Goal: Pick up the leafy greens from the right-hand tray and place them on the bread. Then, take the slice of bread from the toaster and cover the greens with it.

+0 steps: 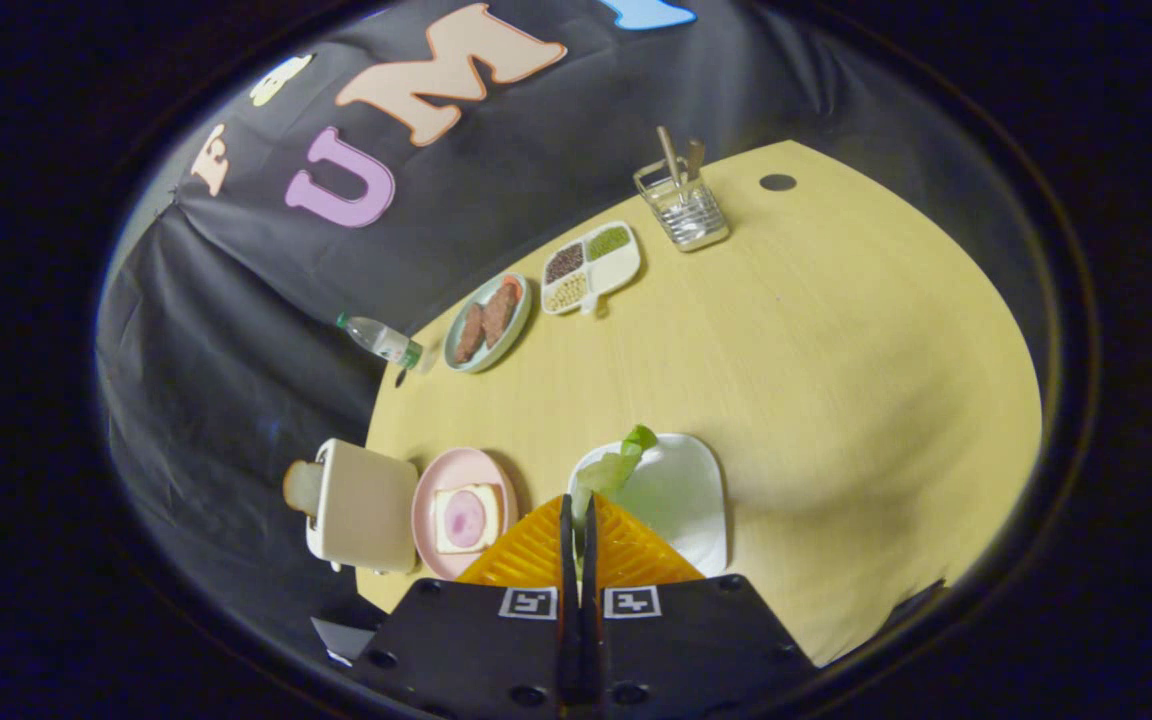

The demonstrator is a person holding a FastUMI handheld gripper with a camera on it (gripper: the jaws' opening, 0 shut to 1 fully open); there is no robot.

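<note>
My gripper (579,503) is shut on the leafy greens (622,462). The pale green leaf sticks out just ahead of the fingertips, over the near corner of the white tray (681,505). Beside the tray stands a pink plate (426,505) holding a slice of bread (464,517) with a round pink slice of meat on top. Past that plate is a cream toaster (364,505), and a second slice of bread (302,487) pokes out of its slot.
Across the yellow table (816,380) lie a plate of brown patties (486,322), a divided dish of grains (591,267), a wire holder with utensils (684,208) and a water bottle (381,340) at the table's edge. A small round hole (777,182) marks the far corner.
</note>
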